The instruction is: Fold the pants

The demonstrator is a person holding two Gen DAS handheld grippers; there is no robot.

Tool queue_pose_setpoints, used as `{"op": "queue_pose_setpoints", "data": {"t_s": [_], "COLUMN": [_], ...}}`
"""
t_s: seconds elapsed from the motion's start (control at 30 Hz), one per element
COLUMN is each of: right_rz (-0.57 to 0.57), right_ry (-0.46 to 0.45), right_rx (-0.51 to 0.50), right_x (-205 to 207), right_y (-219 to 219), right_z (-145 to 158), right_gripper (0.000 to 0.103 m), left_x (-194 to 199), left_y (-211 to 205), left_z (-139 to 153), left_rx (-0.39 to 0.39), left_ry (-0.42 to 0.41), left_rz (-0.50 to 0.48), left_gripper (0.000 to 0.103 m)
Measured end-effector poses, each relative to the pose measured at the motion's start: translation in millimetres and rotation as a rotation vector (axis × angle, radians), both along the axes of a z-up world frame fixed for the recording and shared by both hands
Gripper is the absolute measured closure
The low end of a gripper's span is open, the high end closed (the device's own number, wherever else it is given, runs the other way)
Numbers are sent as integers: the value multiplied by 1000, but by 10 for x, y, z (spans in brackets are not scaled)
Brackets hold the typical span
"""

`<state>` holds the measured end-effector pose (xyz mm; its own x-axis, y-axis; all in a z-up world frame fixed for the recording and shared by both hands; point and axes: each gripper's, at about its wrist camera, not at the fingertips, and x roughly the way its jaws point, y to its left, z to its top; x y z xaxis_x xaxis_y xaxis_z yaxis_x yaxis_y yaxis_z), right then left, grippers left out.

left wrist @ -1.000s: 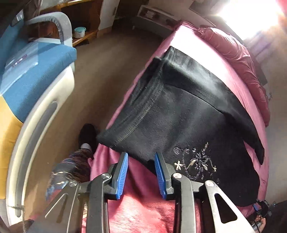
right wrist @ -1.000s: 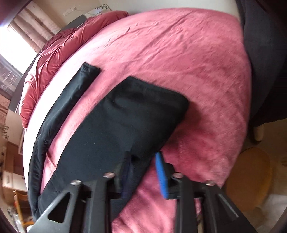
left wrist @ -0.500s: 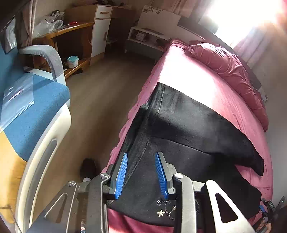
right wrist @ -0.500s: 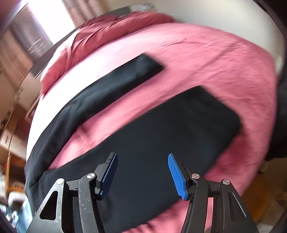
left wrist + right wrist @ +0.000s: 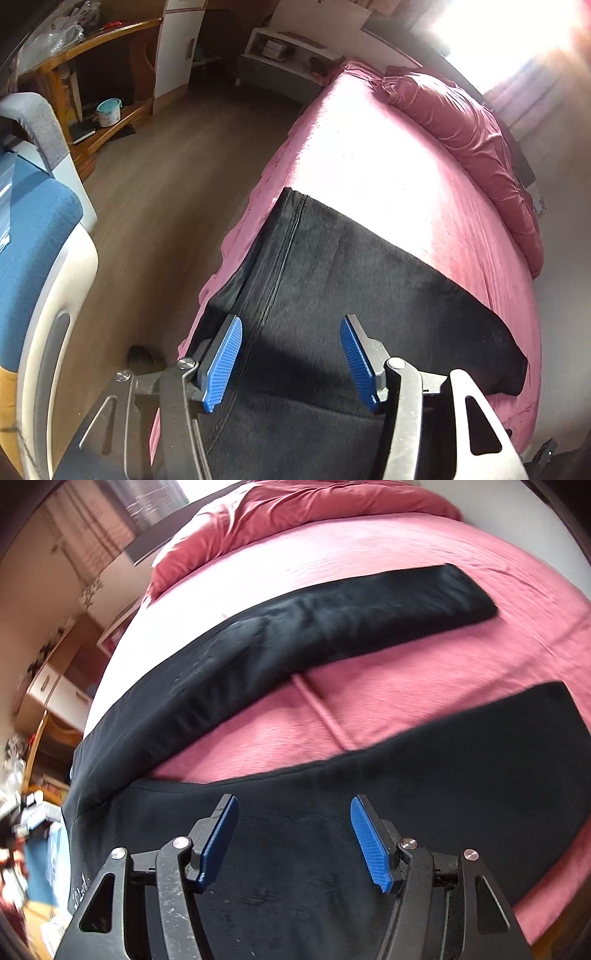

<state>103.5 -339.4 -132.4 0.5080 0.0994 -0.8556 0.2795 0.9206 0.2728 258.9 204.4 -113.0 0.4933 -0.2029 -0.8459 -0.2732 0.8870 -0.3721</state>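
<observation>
Pants (image 5: 332,849) spread flat on bed (image 5: 406,701), legs apart. Left gripper (image 5: 291,360) and right gripper (image 5: 293,843) both released, hovering above the black fabric, holding nothing.

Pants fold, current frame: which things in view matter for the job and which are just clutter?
Job:
black pants, legs spread apart
pink bed they lie on
left gripper, open
right gripper, open

Lying about:
pink duvet
blue chair
wooden shelf
teal pot
</observation>
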Motion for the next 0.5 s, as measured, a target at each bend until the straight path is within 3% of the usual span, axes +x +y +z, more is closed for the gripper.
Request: {"op": "queue_pose_setpoints", "data": {"t_s": [0.3,0.5], "right_rz": [50,41], "right_ry": [3,20], "right_rx": [-8,5], "right_x": [247,356], "right_y": [250,306], "right_z": [12,-59], "right_gripper": [36,36], "left_x": [1022,1486], "left_y": [146,133], "left_z": [-265,-521], "left_rx": [-109,-66], "left_ry": [60,132], "left_rz": [51,68], "left_gripper": [47,48]}}
